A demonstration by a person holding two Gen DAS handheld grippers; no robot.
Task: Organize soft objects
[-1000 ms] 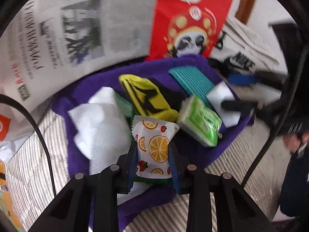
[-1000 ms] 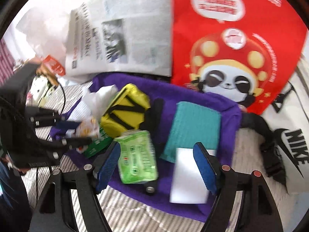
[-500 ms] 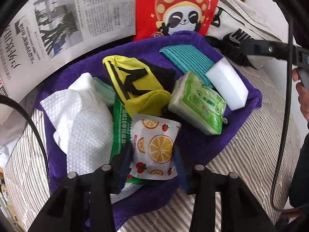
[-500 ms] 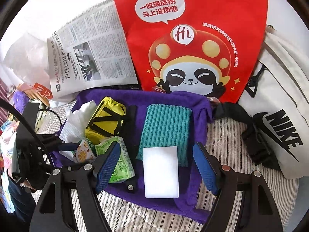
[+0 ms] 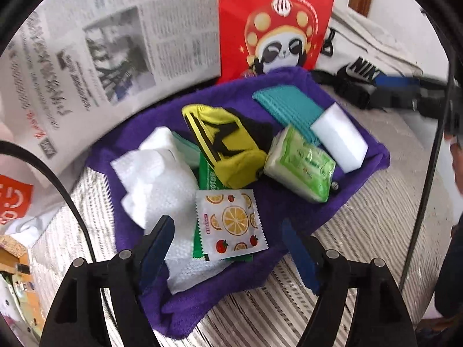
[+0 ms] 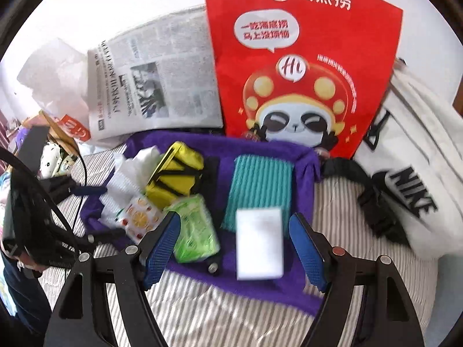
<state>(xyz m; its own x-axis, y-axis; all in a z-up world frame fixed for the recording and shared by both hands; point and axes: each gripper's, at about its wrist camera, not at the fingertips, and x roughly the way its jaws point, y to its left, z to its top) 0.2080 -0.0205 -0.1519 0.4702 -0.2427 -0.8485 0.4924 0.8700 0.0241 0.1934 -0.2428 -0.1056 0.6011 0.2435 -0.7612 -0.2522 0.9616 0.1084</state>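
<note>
Left tongs [image 5: 228,245] have just been opening, wide now; orange-print packet [image 5: 230,224] lies loose between them on the purple towel [image 5: 289,202]. Right tongs [image 6: 234,243] wide, empty, seemingly above the white sponge [image 6: 259,243].

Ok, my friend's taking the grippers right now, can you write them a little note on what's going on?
Left gripper: jaws just opened, letting go of the orange-print white packet, now lying on the purple towel.
Right gripper: open, empty, hovering over the white foam block.
Yellow pouch, green tissue pack and teal cloth also on the towel.
Left: the block looks next.
</note>
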